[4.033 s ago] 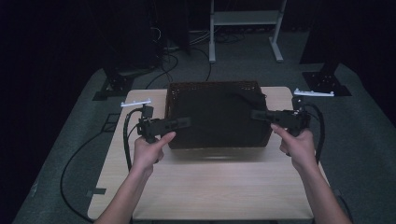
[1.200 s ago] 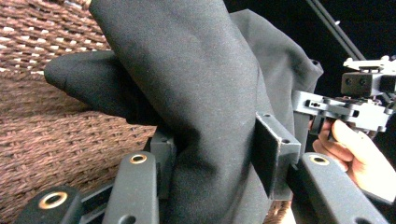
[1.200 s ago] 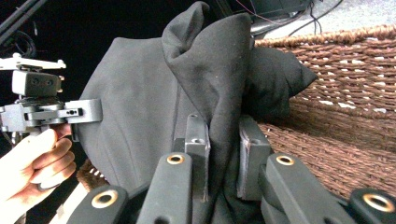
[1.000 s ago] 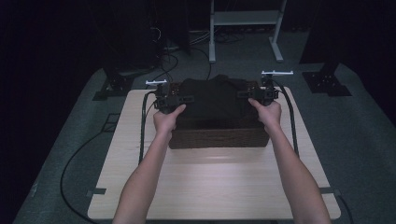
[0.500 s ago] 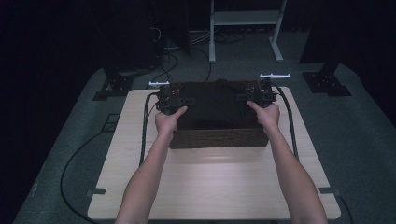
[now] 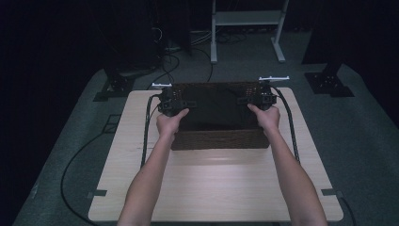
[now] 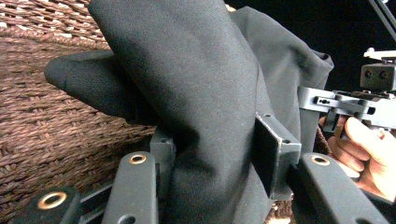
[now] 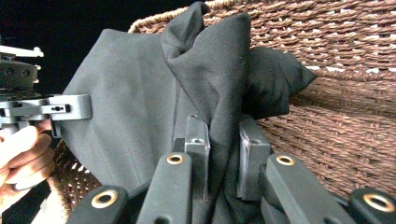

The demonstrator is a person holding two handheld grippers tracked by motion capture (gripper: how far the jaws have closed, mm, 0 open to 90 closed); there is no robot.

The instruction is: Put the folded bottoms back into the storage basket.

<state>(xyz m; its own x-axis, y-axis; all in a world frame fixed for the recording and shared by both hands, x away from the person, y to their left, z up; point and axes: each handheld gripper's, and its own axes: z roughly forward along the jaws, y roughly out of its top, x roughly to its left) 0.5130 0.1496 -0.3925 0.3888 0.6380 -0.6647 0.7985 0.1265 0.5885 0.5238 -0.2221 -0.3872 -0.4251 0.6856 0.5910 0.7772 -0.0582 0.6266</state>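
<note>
A dark brown wicker basket [image 6: 219, 139] stands on the far half of the wooden table [image 6: 216, 188]. A black cloth [image 6: 214, 107] hangs across its opening, held up at both ends. My left gripper [image 6: 181, 103] is at the basket's left side, shut on a thick fold of the black cloth [image 7: 210, 116]. My right gripper [image 6: 248, 100] is at the basket's right side, shut on a bunched fold of the same cloth [image 8: 219, 93]. The basket's woven wall [image 7: 56, 135] sits close behind the cloth in both gripper views [image 8: 336, 116].
Black cables [image 6: 147, 127] trail from both grippers across the table. Beyond the table's far edge lie floor cables, a white frame stand [image 6: 244, 28] and a black stand base [image 6: 329, 82]. The near half of the table is bare wood.
Both grippers moved from the basket's near corners to its far sides and closed on the cloth. Over the last second the cloth has sunk lower into the basket.
</note>
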